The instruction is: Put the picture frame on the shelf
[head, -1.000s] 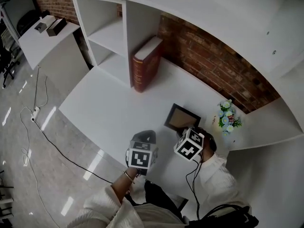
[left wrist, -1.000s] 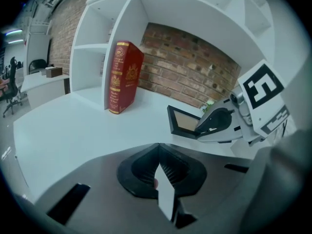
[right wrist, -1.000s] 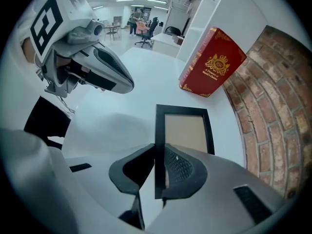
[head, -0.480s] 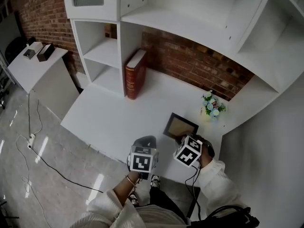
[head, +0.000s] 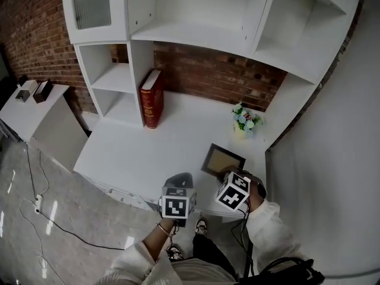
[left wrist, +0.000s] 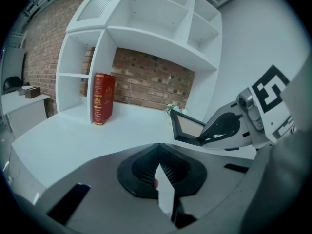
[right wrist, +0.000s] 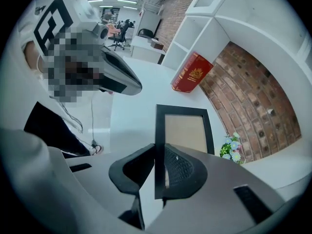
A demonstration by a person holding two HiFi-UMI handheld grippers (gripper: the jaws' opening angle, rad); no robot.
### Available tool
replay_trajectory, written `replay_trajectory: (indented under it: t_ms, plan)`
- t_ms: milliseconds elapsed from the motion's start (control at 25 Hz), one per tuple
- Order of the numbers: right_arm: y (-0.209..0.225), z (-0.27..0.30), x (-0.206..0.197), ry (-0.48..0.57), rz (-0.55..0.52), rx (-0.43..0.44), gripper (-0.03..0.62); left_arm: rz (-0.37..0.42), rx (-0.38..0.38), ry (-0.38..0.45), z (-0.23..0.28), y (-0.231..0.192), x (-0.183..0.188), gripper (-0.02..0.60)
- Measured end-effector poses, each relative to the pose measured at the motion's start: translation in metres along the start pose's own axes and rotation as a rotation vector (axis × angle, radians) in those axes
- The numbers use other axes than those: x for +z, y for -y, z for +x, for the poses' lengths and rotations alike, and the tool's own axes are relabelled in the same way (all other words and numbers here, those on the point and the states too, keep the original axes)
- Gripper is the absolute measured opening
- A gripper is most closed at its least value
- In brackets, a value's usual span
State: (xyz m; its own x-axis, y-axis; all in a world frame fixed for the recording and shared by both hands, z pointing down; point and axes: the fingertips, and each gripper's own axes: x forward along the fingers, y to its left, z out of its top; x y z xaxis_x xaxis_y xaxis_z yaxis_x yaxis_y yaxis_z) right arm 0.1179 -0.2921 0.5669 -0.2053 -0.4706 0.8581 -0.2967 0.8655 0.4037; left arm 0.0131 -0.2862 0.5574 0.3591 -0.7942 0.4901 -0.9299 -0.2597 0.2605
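Observation:
A black picture frame (head: 223, 161) with a tan inside is held over the white desk's (head: 148, 150) front right part. My right gripper (head: 230, 174) is shut on the frame's near edge. In the right gripper view the frame (right wrist: 185, 129) stands up from between the jaws, its left bar clamped. My left gripper (head: 180, 181) is beside it on the left, shut with nothing in it. From the left gripper view the frame (left wrist: 189, 127) and the right gripper (left wrist: 220, 129) show at right. The white shelf unit (head: 196, 37) rises behind the desk with empty compartments.
A red book (head: 151, 98) stands upright against the shelf's divider. A small pot of flowers (head: 244, 118) sits at the desk's back right by the brick wall. A side table (head: 32, 108) with boxes is at far left, and a cable lies on the floor (head: 35, 218).
Both grippers have come up and back toward the desk's front edge, the frame staying in the right one. The head view has tilted up, showing more of the shelf.

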Motion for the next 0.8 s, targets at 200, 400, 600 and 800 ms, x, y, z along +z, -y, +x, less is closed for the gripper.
replay_trajectory:
  t_ms: [200, 400, 600, 800]
  plan:
    - [-0.008, -0.010, -0.006, 0.003, 0.022, 0.005, 0.071, -0.003, 0.001, -0.009, -0.005, 0.004, -0.004, 0.008]
    - [0.005, -0.016, 0.001, 0.015, 0.022, 0.004, 0.071, 0.027, 0.013, 0.020, -0.006, 0.004, 0.019, 0.008]
    - [0.022, -0.019, 0.016, 0.031, 0.000, -0.014, 0.071, 0.024, 0.037, 0.039, -0.005, -0.007, 0.034, 0.008]
    - [0.045, -0.036, 0.043, 0.062, -0.015, -0.029, 0.071, 0.067, 0.061, 0.074, -0.007, -0.022, 0.073, 0.008]
